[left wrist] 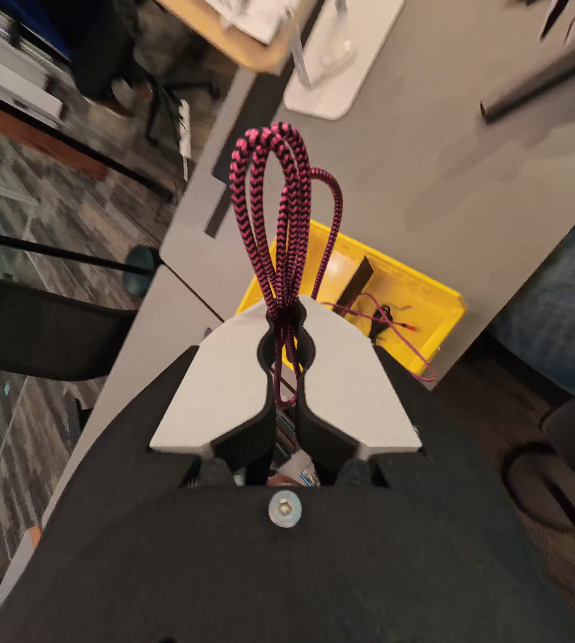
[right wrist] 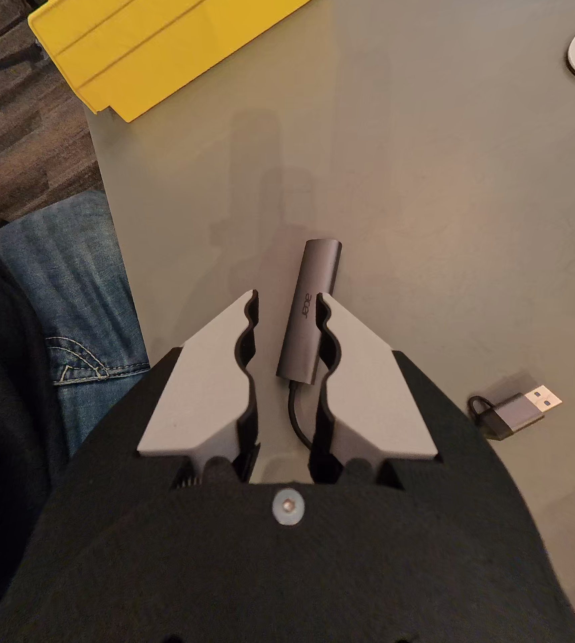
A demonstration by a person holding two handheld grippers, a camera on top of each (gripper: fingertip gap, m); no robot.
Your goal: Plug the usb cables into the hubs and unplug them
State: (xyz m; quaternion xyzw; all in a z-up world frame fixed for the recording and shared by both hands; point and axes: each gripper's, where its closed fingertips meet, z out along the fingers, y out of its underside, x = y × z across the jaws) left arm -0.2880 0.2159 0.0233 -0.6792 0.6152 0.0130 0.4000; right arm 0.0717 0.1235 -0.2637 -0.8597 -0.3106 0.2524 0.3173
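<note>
Grey desk (right wrist: 418, 174) carries everything. Right gripper (right wrist: 288, 299) hovers with jaws parted wide around a dark grey USB hub (right wrist: 308, 313) lying between them, touching neither side clearly; lettering runs along its top. Its plug (right wrist: 519, 410) lies beside the right jaw. Left gripper (left wrist: 286, 309) has jaws pinched together on a looped pink-and-black braided cable (left wrist: 279, 208). Beyond them, a yellow bin (left wrist: 428, 299) holds more cable and a dark bar.
</note>
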